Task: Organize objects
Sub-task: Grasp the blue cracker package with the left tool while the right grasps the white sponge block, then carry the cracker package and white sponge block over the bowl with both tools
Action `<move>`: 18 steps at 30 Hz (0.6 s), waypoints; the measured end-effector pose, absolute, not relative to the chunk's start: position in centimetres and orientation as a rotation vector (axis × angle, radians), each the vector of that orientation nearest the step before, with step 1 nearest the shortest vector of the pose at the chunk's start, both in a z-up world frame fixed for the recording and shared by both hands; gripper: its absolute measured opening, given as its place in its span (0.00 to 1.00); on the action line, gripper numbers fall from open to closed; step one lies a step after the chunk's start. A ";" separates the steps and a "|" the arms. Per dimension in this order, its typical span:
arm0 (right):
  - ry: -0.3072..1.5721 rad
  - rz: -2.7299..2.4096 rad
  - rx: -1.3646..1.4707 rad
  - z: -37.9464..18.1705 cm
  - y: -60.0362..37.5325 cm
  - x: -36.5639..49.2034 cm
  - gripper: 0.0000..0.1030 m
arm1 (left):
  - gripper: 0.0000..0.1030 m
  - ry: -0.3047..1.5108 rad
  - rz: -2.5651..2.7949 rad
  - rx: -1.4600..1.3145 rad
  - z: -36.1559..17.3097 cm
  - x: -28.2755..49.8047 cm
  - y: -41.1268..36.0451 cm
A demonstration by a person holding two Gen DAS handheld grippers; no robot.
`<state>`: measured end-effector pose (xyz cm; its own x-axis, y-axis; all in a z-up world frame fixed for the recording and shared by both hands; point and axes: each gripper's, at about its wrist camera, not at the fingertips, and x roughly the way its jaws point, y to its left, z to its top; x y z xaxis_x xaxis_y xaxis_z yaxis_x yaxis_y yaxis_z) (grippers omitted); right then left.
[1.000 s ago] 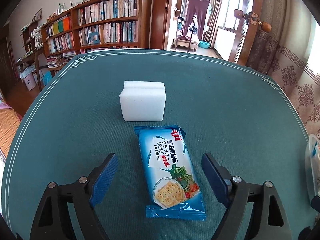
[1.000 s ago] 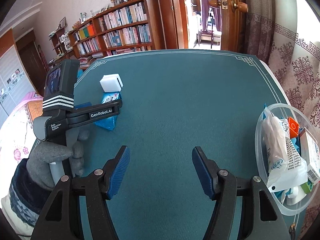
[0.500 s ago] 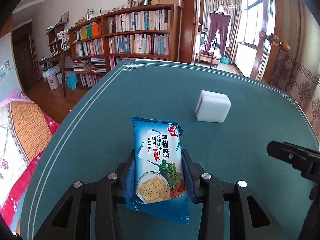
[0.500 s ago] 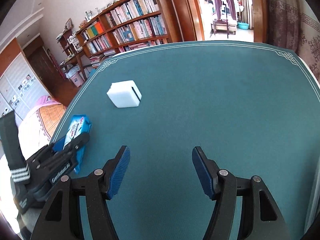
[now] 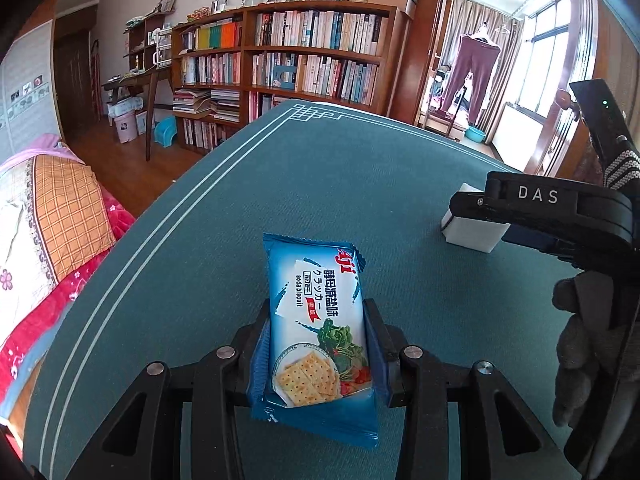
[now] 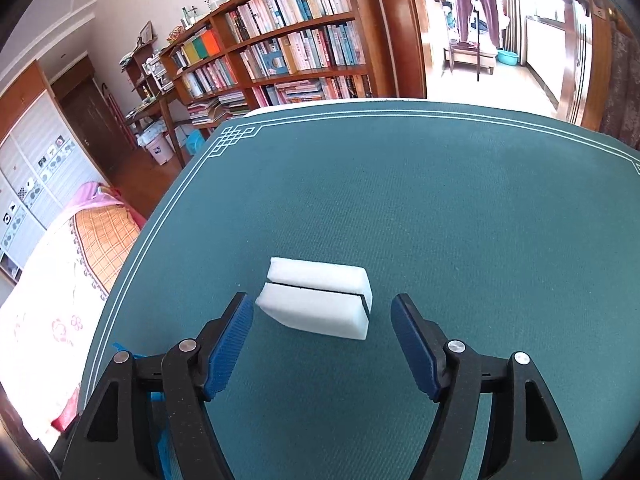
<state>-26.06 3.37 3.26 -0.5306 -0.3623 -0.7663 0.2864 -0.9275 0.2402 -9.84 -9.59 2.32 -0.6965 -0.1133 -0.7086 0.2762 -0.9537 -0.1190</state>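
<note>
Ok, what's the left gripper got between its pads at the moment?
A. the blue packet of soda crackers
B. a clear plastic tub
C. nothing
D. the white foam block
A: in the left wrist view the left gripper has both pads pressed against the sides of the blue packet of soda crackers, while the white foam block lies on the green table cover ahead of the right gripper, whose jaws are opening.

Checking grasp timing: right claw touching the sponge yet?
Apart. The right wrist view shows teal cloth between each pad and the sponge; the right claw is opening, sponge just ahead of its tips.
</note>
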 end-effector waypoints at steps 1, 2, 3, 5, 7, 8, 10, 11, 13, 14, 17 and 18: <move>-0.108 -2.463 1.267 3.1 3.1 -26.3 0.71 | 0.42 0.329 -2.689 1.107 2.2 -9.9 -9.7; -0.094 -2.464 1.277 2.8 2.8 -26.4 0.71 | 0.42 0.335 -2.686 1.110 2.2 -9.9 -9.7; -0.082 -2.468 1.285 2.6 2.8 -26.5 0.71 | 0.42 0.336 -2.686 1.110 2.2 -9.9 -9.8; -0.083 -2.475 1.285 2.3 2.7 -26.5 0.69 | 0.42 0.328 -2.693 1.105 2.3 -9.8 -9.5; -0.088 -2.466 1.281 2.4 3.0 -26.1 0.52 | 0.42 0.322 -2.701 1.105 2.2 -9.7 -9.3; -0.088 -2.462 1.283 2.6 3.1 -26.0 0.51 | 0.42 0.320 -2.706 1.104 2.3 -9.6 -9.3; -0.079 -2.463 1.261 3.2 3.5 -24.9 0.51 | 0.42 0.316 -2.716 1.104 2.4 -9.5 -9.2; -0.072 -2.466 1.248 3.6 3.8 -24.1 0.51 | 0.42 0.318 -2.723 1.103 2.3 -9.4 -9.2; -0.071 -2.465 1.228 4.3 4.6 -22.6 0.51 | 0.42 0.315 -2.733 1.102 2.4 -9.3 -9.1; -0.071 -2.472 1.216 4.6 5.1 -21.8 0.51 | 0.42 0.313 -2.742 1.102 2.5 -9.3 -9.0; -0.057 -2.490 1.223 5.4 6.7 -19.4 0.51 | 0.42 0.296 -2.772 1.100 2.7 -9.0 -8.5; -0.054 -2.493 1.222 5.8 7.3 -18.5 0.51 | 0.42 0.289 -2.784 1.096 2.8 -8.9 -8.4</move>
